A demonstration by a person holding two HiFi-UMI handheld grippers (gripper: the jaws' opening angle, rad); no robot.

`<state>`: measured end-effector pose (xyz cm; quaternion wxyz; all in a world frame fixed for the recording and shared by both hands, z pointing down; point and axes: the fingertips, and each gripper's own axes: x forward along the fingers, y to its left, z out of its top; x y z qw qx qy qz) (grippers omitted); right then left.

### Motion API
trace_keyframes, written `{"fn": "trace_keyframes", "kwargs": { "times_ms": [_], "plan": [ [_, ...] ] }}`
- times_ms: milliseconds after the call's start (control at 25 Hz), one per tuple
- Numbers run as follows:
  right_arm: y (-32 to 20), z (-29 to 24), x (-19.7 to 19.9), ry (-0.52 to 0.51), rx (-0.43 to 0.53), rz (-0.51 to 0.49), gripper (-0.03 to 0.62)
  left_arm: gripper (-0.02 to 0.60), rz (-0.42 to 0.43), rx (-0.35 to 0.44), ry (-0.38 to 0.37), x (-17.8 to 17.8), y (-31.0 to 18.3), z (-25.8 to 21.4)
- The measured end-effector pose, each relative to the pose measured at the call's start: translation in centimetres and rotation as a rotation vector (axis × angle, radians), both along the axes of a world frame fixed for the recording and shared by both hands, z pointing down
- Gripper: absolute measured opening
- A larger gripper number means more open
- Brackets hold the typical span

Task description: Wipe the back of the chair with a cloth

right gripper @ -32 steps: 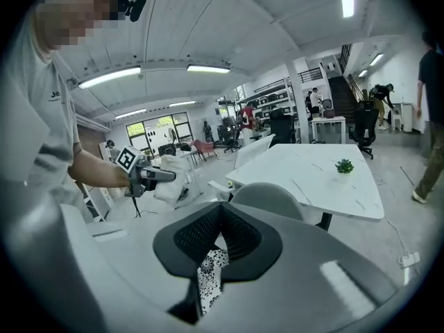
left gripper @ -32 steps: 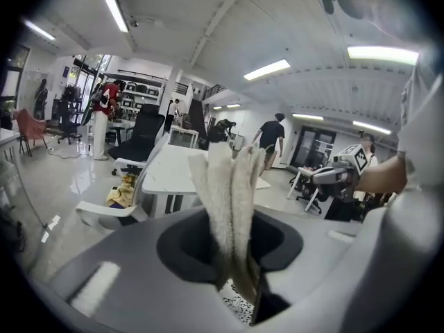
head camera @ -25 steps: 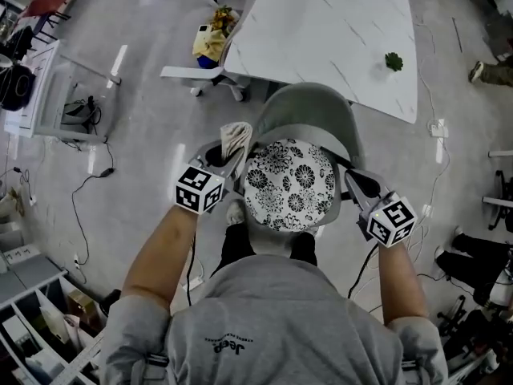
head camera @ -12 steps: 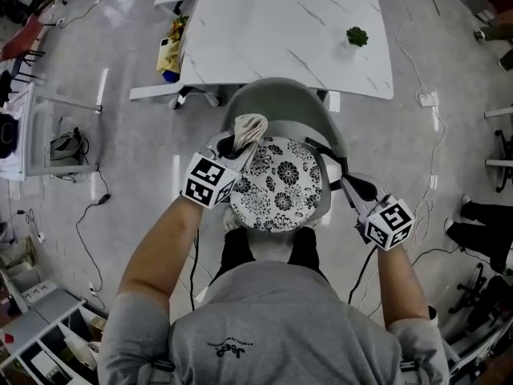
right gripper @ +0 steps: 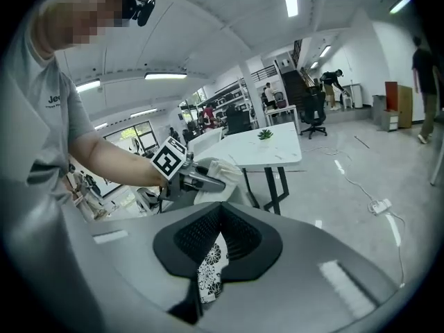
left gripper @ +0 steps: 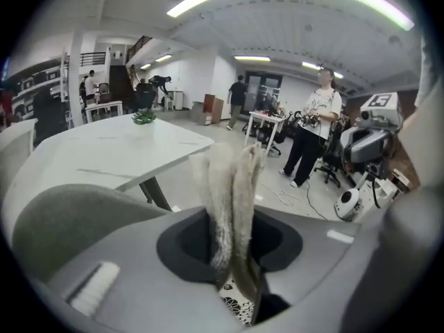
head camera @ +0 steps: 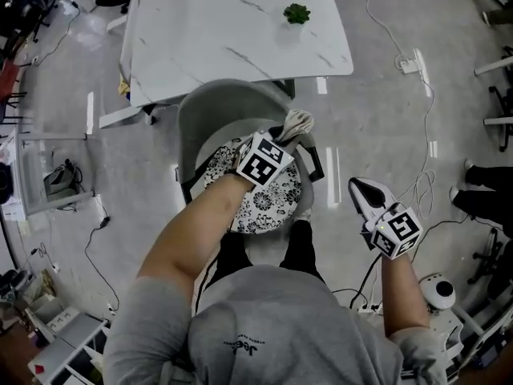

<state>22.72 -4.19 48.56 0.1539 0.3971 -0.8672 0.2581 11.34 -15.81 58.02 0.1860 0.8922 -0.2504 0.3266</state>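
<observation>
**Cloth at the backrest's end, most of the wipe likely still to do**
The left tool (head camera: 284,138) is clamped tight on the cloth (head camera: 298,122) at 1 o'clock of the floral cushion (head camera: 264,203). The grey chair back (head camera: 210,103) curves from 9 to 12 o'clock, and whether the cloth touches it is unclear. The right tool (head camera: 361,191), closed and empty, hangs at 4 o'clock.

— What are you counting?
— I'm counting one chair (head camera: 210,107), one cloth (head camera: 296,123), one flowered cushion (head camera: 268,203), one desk (head camera: 232,30) and one small plant (head camera: 296,12).
— And grippers?
— I'm seeing two: the left gripper (head camera: 287,138) and the right gripper (head camera: 361,189).
</observation>
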Motion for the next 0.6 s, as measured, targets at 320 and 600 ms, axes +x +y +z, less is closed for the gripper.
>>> {"fn": "trace_keyframes", "kwargs": {
  "times_ms": [320, 600],
  "plan": [
    [-1.0, -0.5, -0.3, -0.008, 0.011, -0.011, 0.002, 0.155, -0.372, -0.093, -0.159, -21.6, 5.6, 2.9],
    [-1.7, 0.3, -6.8, 0.0, 0.006, -0.109, 0.002, 0.155, -0.483, -0.172, -0.405, -35.5, 6.7, 8.0]
  ]
}}
